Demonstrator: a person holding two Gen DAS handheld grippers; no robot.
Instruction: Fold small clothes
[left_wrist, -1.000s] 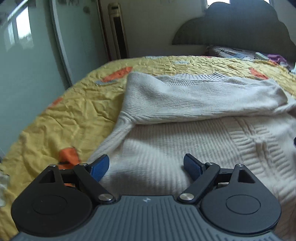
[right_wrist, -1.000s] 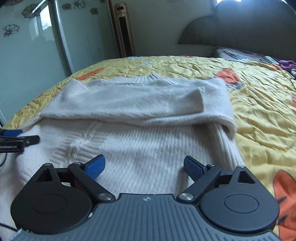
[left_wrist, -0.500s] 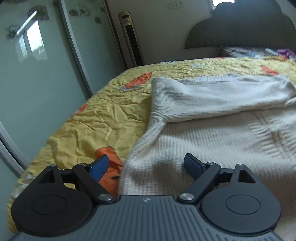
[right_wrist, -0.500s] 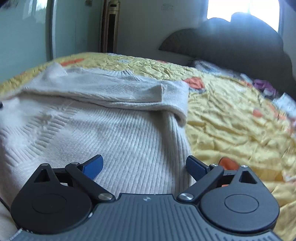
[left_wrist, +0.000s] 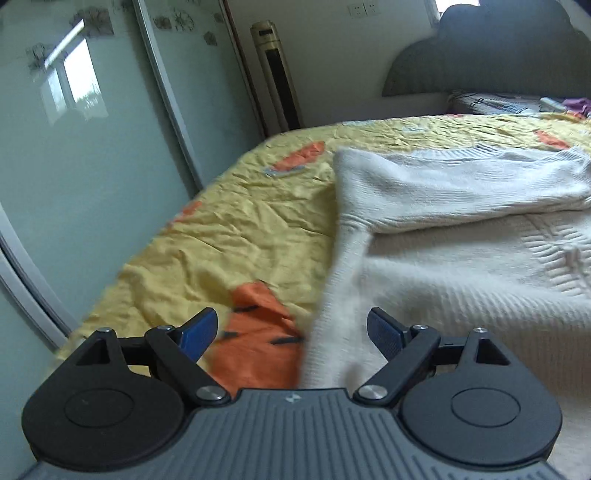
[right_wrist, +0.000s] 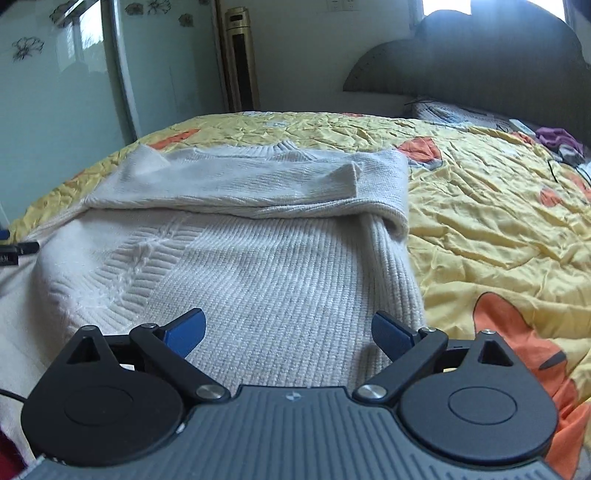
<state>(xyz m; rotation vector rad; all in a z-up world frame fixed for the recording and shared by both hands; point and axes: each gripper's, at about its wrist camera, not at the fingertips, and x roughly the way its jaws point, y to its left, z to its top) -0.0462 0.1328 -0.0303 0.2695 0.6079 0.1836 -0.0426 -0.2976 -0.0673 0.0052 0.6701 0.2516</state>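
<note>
One cream knit sweater (right_wrist: 258, 258) lies flat on the bed (right_wrist: 498, 206), both sleeves folded across its far part. Left gripper (left_wrist: 291, 328) sits at its left edge, right gripper (right_wrist: 288, 326) near its right edge; both fingers spread wide, holding nothing.

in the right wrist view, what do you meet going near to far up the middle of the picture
right gripper → ribbed body of the cream sweater → sleeve folded across it → ribbed collar → yellow bedspread → pale wall
</note>
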